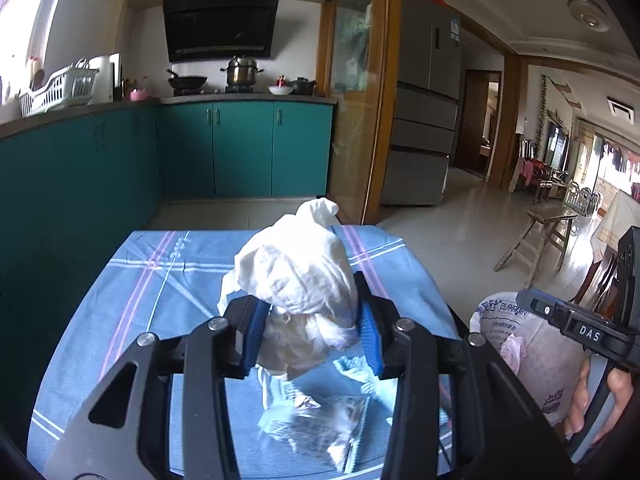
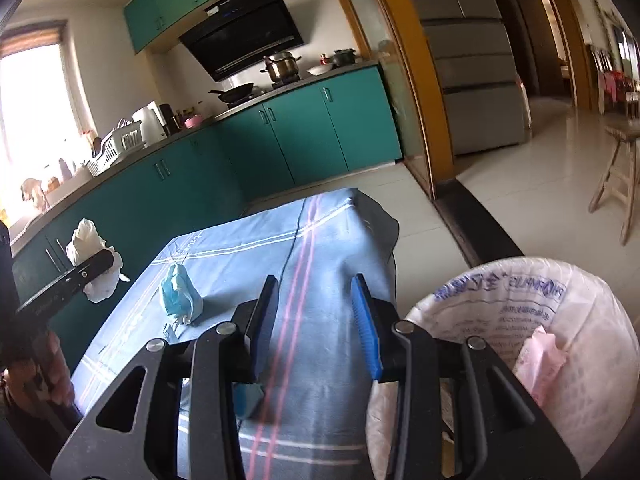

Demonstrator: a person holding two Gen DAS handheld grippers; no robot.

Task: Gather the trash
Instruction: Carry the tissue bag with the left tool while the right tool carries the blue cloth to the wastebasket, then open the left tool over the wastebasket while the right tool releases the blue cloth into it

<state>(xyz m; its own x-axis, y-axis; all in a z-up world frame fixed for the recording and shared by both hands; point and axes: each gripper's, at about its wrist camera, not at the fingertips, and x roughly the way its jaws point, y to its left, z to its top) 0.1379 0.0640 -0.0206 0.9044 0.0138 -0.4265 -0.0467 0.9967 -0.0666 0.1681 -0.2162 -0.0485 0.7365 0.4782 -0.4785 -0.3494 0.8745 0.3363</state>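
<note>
Above the blue-clothed table (image 1: 132,280) — crumpled white tissue (image 1: 298,276) clamped between the left gripper (image 1: 312,336) pads.
"DAS" reads on the right gripper (image 2: 316,320), tilted downward, fingers apart and empty; beside it the lined bin (image 2: 592,292) — partly legible "PHARMACY" print — holds a pink wrapper (image 2: 538,356); blue trash (image 2: 180,292) lies on the cloth.

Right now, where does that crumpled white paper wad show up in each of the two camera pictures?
Left wrist view: the crumpled white paper wad sits centre frame, pinched by the left gripper above the blue tablecloth.
Right wrist view: the wad is far left, in the same gripper.
Shared landmark: the steel pot on the stove.
</note>
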